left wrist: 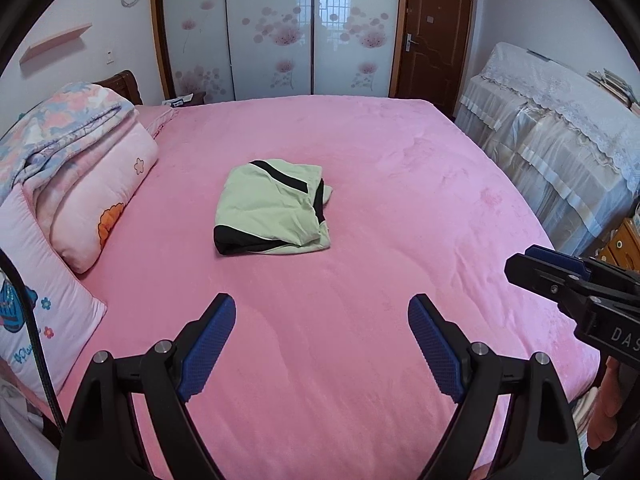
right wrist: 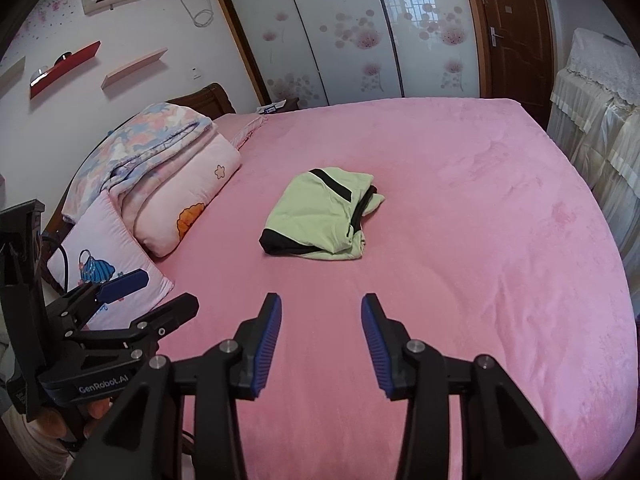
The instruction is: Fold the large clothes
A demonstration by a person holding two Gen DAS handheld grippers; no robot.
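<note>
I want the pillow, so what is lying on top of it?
A folded pink quilt overlaps the pillow's far end, with a floral blanket on that. How far underneath the pillow reaches is hidden.

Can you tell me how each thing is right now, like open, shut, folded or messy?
green garment: folded, lying on the bed
left tool: open, empty
right tool: open, empty
quilts: folded, stacked by the pillow
wooden door: shut
wardrobe doors: shut
</note>
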